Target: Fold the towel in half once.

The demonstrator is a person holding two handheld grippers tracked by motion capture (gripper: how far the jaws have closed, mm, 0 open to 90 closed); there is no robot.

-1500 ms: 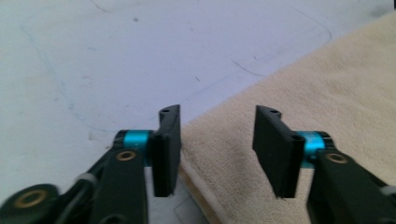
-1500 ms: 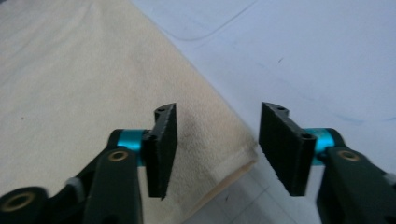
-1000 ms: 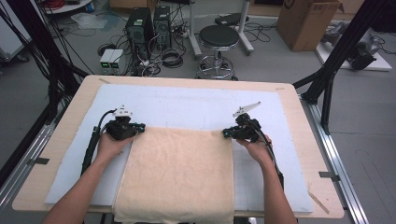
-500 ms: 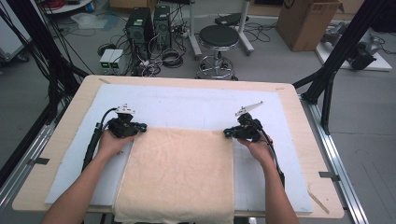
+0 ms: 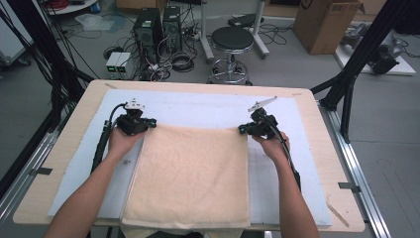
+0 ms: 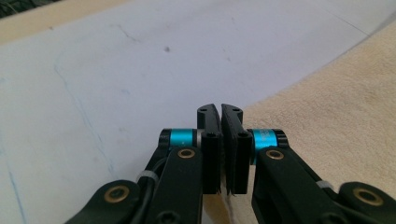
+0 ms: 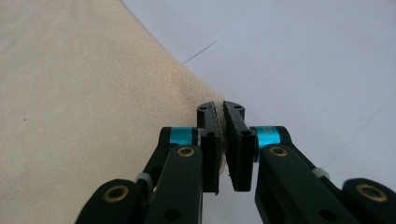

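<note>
A beige towel (image 5: 190, 173) lies flat on a white mat (image 5: 198, 106), and its near edge hangs over the table's front. My left gripper (image 5: 151, 120) is at the towel's far left corner and my right gripper (image 5: 241, 130) is at the far right corner. In the left gripper view the jaws (image 6: 220, 109) are pressed together, with the towel (image 6: 336, 102) edge running in between them low down. In the right gripper view the gripper (image 7: 220, 106) pinches a fold of towel (image 7: 84, 93) between its pads.
The mat covers most of a wooden table (image 5: 74, 129), with bare mat (image 6: 116, 70) beyond the towel. Behind the table on the floor are a black stool (image 5: 232, 39), computer towers (image 5: 148, 25) with cables and a cardboard box (image 5: 327, 20). A black frame post (image 5: 356, 64) stands at the right.
Both hands have moved a little toward the table's far side and up, taking the towel's far edge with them.
</note>
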